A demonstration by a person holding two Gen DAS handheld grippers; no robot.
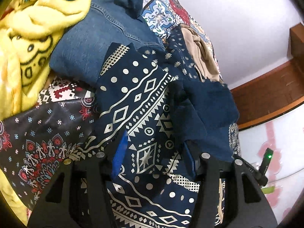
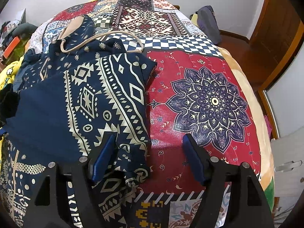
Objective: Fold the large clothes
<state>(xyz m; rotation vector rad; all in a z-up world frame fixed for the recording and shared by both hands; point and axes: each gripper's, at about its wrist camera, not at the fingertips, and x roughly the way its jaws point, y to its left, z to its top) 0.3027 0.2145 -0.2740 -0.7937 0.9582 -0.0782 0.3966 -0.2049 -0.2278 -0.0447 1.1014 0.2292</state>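
A navy garment with a white geometric print (image 1: 136, 98) lies bunched on the patterned bedspread (image 2: 199, 98). It also shows in the right wrist view (image 2: 91, 102), folded over, with a beige drawstring (image 2: 98, 38) at its far end. My left gripper (image 1: 153, 153) is open, its blue pads astride a fold of the garment; a plain navy flap (image 1: 205, 102) drapes over the right finger. My right gripper (image 2: 150, 157) is open; its left pad (image 2: 102, 161) touches the garment's right edge, its right pad (image 2: 193, 161) is over bare bedspread.
A denim piece (image 1: 98, 38) and a yellow cartoon blanket (image 1: 28, 38) lie behind the garment. A beige cloth (image 1: 201, 53) lies at the bed's far side. A wooden bed frame (image 1: 266, 91) and a wooden door (image 2: 275, 28) border the bed.
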